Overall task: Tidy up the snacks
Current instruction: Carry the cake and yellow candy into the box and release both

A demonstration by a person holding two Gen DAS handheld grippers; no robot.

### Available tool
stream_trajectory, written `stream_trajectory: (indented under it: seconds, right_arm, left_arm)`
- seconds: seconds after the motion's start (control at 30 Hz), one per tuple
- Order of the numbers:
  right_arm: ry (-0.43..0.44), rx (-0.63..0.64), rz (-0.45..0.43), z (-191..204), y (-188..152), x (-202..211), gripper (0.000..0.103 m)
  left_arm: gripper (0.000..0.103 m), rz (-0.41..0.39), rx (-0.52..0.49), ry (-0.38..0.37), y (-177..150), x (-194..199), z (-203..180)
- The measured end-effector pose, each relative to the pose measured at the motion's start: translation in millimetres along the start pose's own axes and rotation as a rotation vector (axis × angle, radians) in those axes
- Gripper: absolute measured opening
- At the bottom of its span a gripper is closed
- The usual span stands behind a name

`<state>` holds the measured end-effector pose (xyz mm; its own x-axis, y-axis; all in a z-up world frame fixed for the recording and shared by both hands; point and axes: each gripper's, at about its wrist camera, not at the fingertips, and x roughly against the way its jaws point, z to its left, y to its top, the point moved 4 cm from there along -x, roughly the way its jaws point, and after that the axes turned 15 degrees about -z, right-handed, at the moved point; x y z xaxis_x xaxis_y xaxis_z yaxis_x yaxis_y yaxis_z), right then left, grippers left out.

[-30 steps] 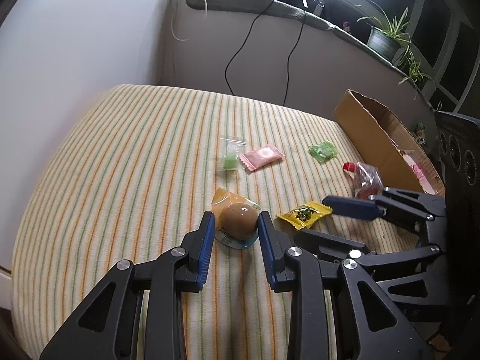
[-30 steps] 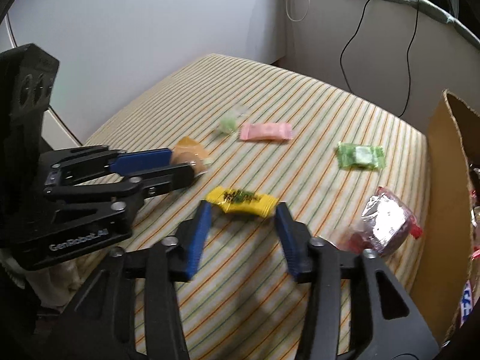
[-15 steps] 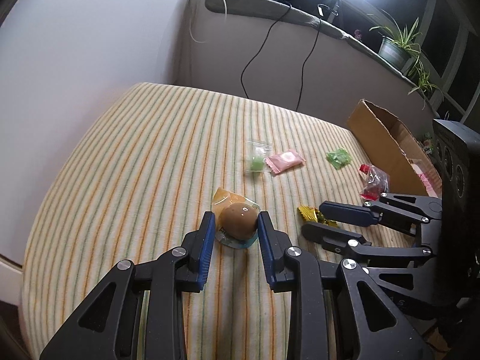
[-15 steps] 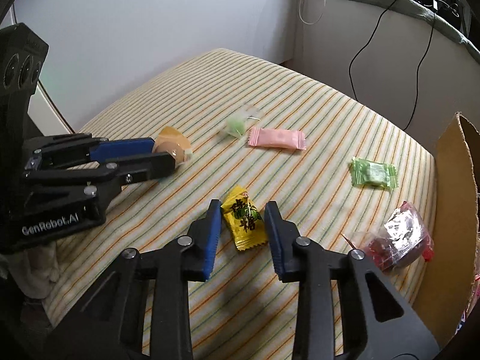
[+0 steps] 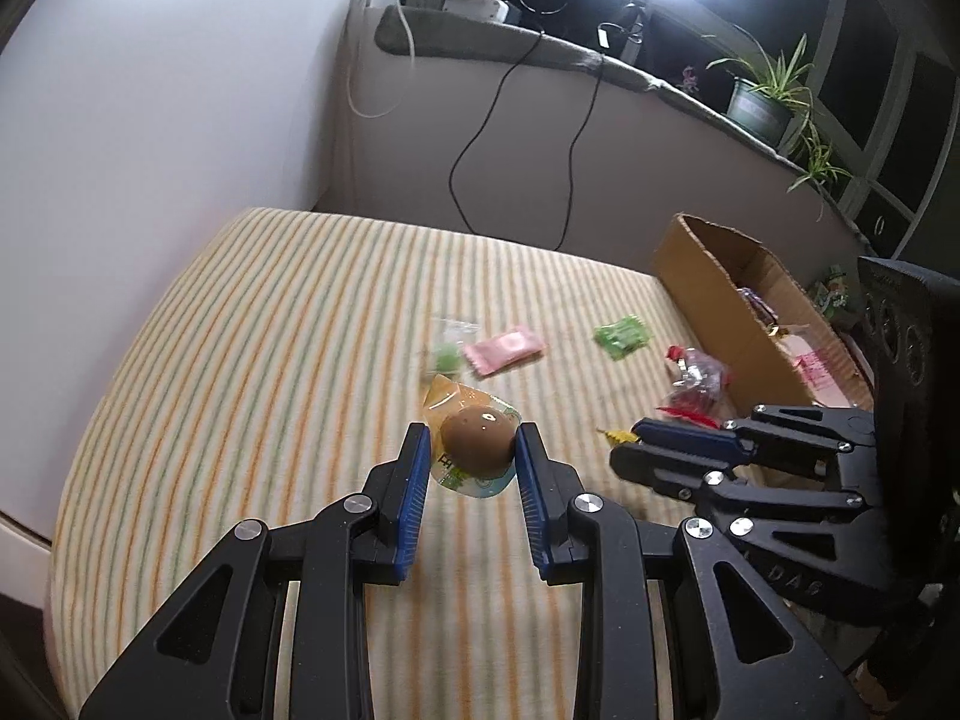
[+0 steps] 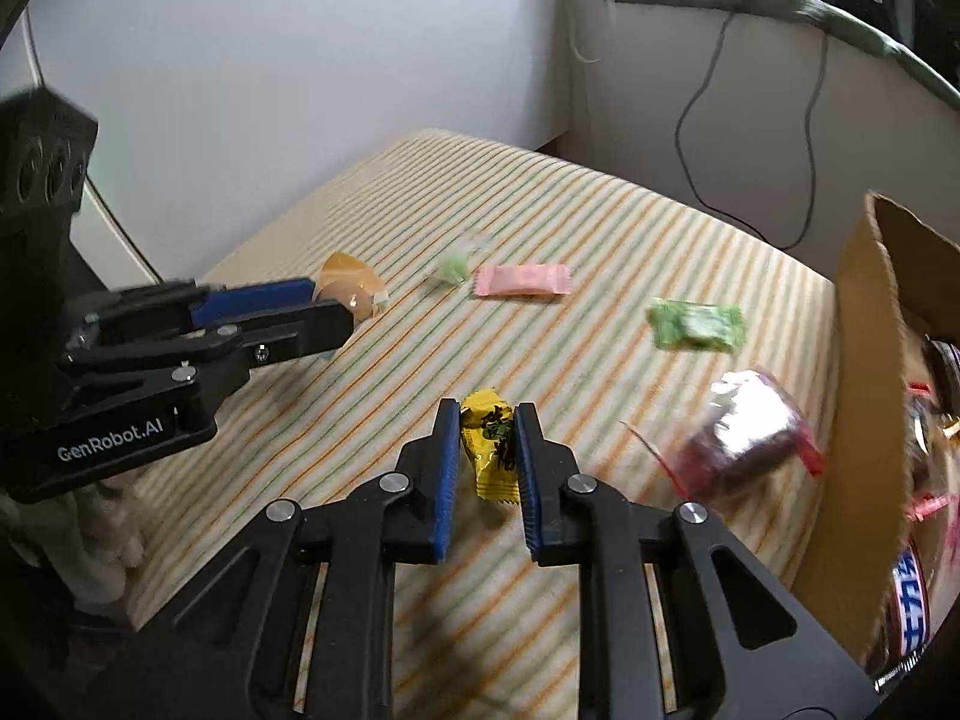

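Note:
My left gripper is shut on a brown round snack in a clear and orange wrapper and holds it above the striped table. It also shows in the right wrist view. My right gripper is shut on a yellow candy packet, lifted off the cloth. In the left wrist view only the packet's tip shows past the right gripper. A cardboard box with snacks inside stands at the right, also in the right wrist view.
On the cloth lie a pink packet, a small green sweet in clear wrap, a green packet and a red foil packet beside the box. Cables hang down the wall behind the table.
Both grippers have risen with their snacks. The right gripper closed on the yellow packet, turned it upright and lifted it. The left gripper stayed shut on the brown snack.

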<state>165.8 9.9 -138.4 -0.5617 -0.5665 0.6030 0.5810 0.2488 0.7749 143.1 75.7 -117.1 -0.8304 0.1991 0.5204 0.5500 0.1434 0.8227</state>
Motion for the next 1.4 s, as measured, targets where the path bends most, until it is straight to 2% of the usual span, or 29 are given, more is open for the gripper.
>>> stream_trajectory:
  seconds: [0.27, 0.47, 0.67, 0.77, 1.03, 1.4]
  right_arm:
    - [-0.022, -0.053, -0.111, -28.8, 17.4, 61.8, 0.018]
    - [-0.100, -0.075, -0.162, -64.5, 23.4, 97.2, 0.018]
    - [-0.182, -0.122, -0.181, -105.9, 13.3, 133.0, 0.018]
    - [-0.221, -0.146, -0.186, -127.7, 5.9, 143.3, 0.019]
    - [-0.279, -0.167, -0.186, -155.9, -11.7, 163.0, 0.019]
    - [-0.304, -0.182, -0.189, -172.4, -20.1, 169.9, 0.020]
  left_arm:
    - [0.027, -0.025, -0.028, -0.059, 13.4, 0.3, -36.5]
    - [0.027, -0.032, -0.053, -0.135, 19.7, -4.5, -76.2]
    - [0.027, -0.020, -0.085, -0.216, 19.3, -12.7, -121.3]
    - [0.027, -0.011, -0.100, -0.254, 17.3, -16.3, -143.4]
    - [0.027, 0.003, -0.143, -0.320, 14.4, -22.0, -192.2]
    - [0.031, 0.009, -0.189, -0.335, 10.0, -23.0, -220.4]
